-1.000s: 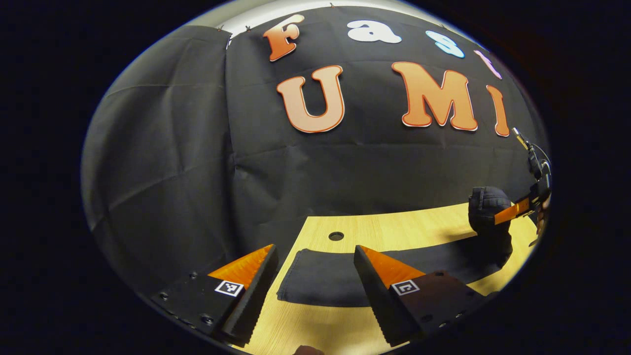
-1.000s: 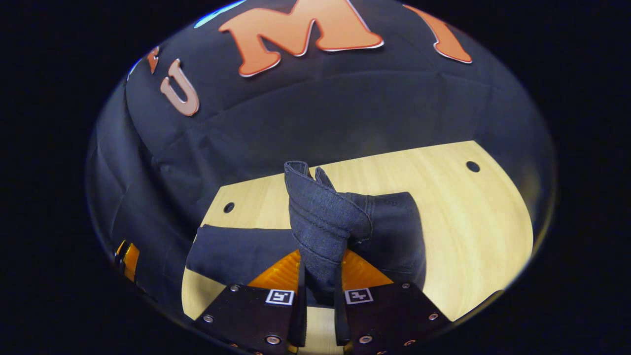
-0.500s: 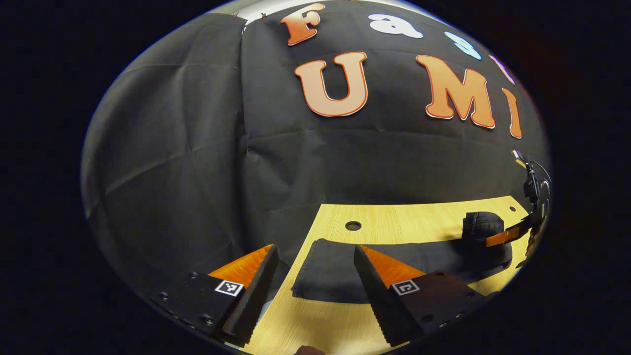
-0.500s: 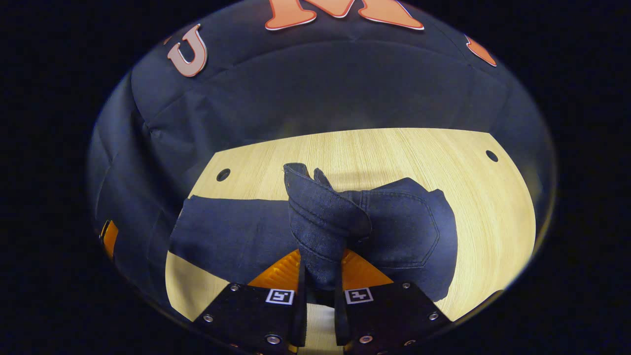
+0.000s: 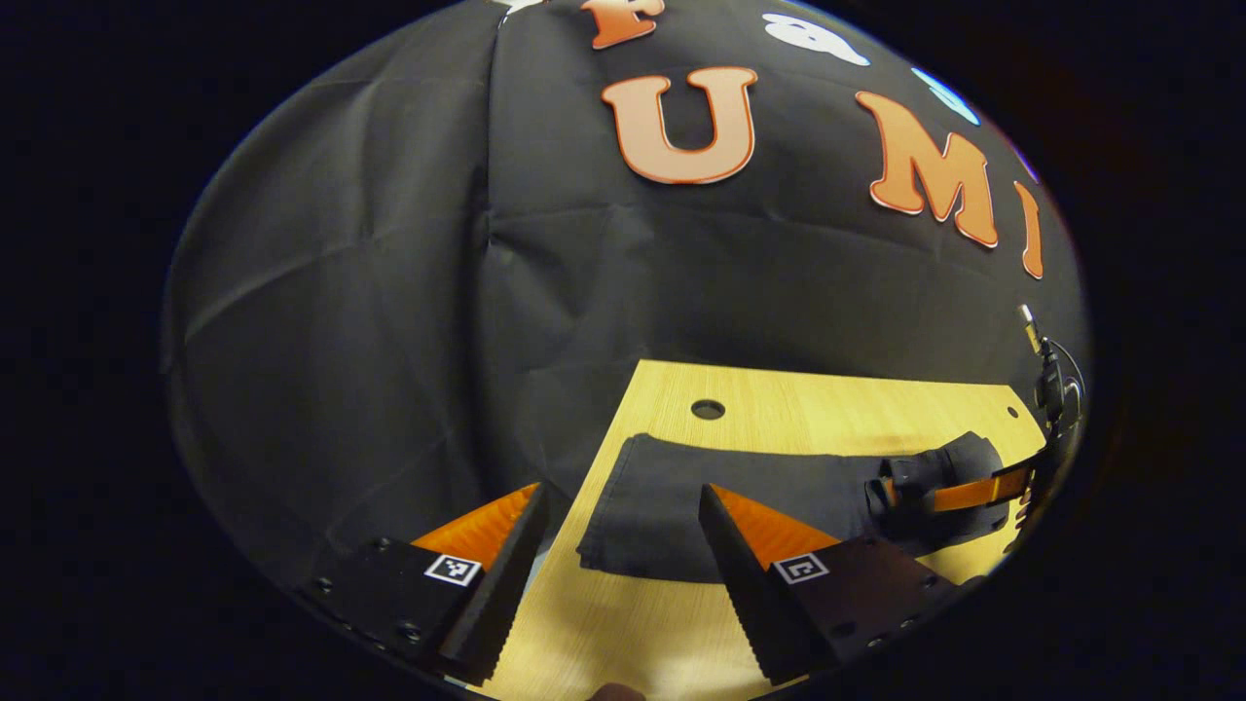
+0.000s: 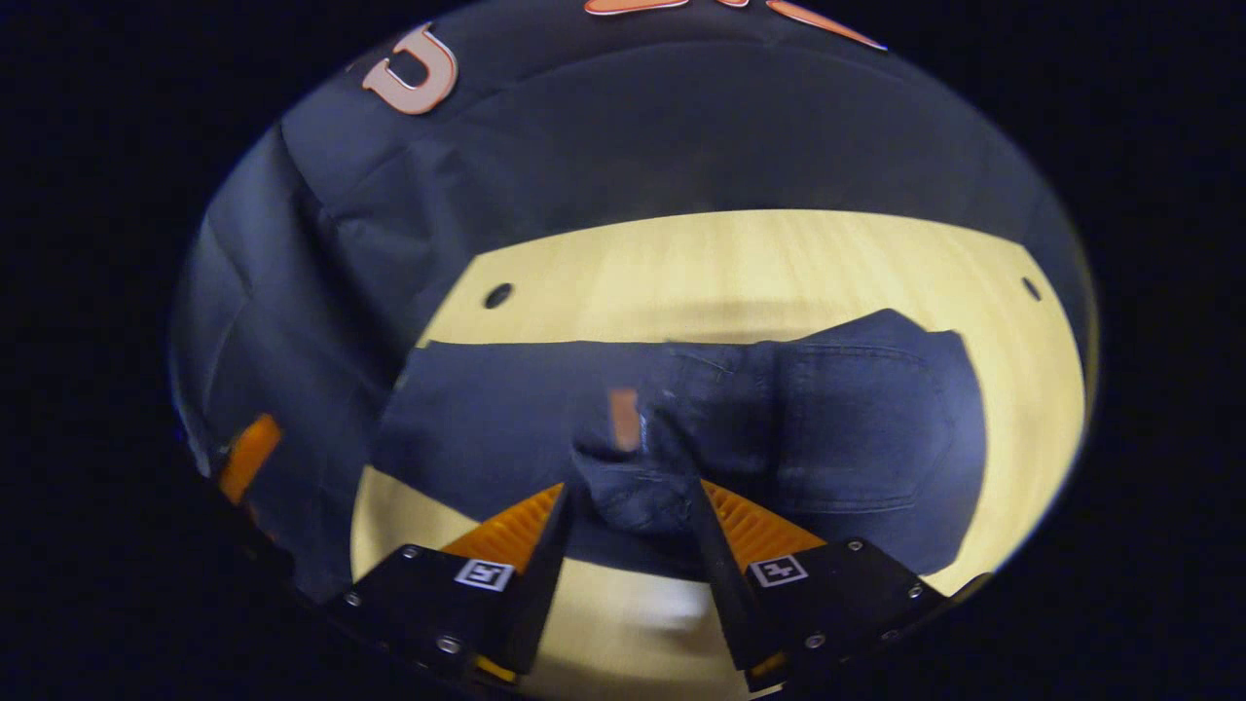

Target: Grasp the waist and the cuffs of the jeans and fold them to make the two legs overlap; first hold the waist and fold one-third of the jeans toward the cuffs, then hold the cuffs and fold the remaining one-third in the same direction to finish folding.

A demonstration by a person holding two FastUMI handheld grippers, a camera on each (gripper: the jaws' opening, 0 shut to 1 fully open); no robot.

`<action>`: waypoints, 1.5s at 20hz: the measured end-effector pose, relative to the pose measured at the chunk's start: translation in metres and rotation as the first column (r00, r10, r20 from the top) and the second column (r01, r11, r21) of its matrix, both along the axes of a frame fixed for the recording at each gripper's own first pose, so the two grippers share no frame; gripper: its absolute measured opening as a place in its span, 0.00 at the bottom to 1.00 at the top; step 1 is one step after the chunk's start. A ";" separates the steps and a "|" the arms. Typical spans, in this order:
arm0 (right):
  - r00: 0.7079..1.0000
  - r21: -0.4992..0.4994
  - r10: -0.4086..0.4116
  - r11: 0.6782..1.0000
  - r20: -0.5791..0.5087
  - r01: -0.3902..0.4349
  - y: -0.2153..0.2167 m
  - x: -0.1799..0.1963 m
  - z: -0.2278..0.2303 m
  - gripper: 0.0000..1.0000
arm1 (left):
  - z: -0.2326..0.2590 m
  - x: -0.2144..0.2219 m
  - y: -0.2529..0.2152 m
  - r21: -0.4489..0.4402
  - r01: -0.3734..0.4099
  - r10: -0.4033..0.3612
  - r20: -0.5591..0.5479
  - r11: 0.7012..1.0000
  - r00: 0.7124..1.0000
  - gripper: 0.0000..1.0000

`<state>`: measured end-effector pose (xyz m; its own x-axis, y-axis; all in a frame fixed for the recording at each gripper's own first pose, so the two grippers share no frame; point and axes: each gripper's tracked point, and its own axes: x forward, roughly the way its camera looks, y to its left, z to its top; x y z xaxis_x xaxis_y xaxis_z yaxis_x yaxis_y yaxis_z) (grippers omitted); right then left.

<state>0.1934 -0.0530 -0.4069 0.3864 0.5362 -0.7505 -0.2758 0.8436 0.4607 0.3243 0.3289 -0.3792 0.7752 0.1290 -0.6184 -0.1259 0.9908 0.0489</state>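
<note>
Right tongs (image 6: 628, 506) parted around jeans' waist (image 6: 633, 487) (left tongs (image 5: 623, 516) wide, empty).

Pale wooden table (image 5: 779, 414) (round holes near corners) carries dark jeans (image 5: 740, 487).

No legible text, only square coded markers on both tools.

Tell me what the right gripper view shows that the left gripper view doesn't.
Right gripper view: the stitched back pocket on the dark blue denim jeans, and the bunched waist between the fingers of the open right hand-held gripper. Left gripper view: the jeans' flat cuff end just ahead of the open left hand-held gripper, with the right one farther off at the waist. Both: the jeans laid along the light wooden table and a round hole in it.
</note>
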 end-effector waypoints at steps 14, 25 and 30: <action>0.975 -0.046 -0.130 0.989 0.182 0.141 -0.052 0.016 0.054 0.97 | -0.118 0.022 0.028 -0.187 -0.153 0.072 -0.378 0.970 0.923 0.96; 0.947 -0.072 -0.246 0.961 0.206 0.266 -0.129 0.010 0.057 0.97 | -0.144 0.029 0.034 -0.166 -0.194 0.090 -0.489 0.967 0.868 1.00; 0.948 -0.064 -0.246 0.963 0.200 0.263 -0.131 0.010 0.057 0.98 | -0.150 0.025 0.019 -0.104 -0.086 0.029 -0.457 0.991 0.889 0.76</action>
<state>0.2036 -0.1835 -0.3495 0.6404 0.3367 -0.6904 -0.1217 0.9319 0.3416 0.3489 0.3475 -0.5295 0.4001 0.0689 -0.9139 -0.1755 0.9845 -0.0026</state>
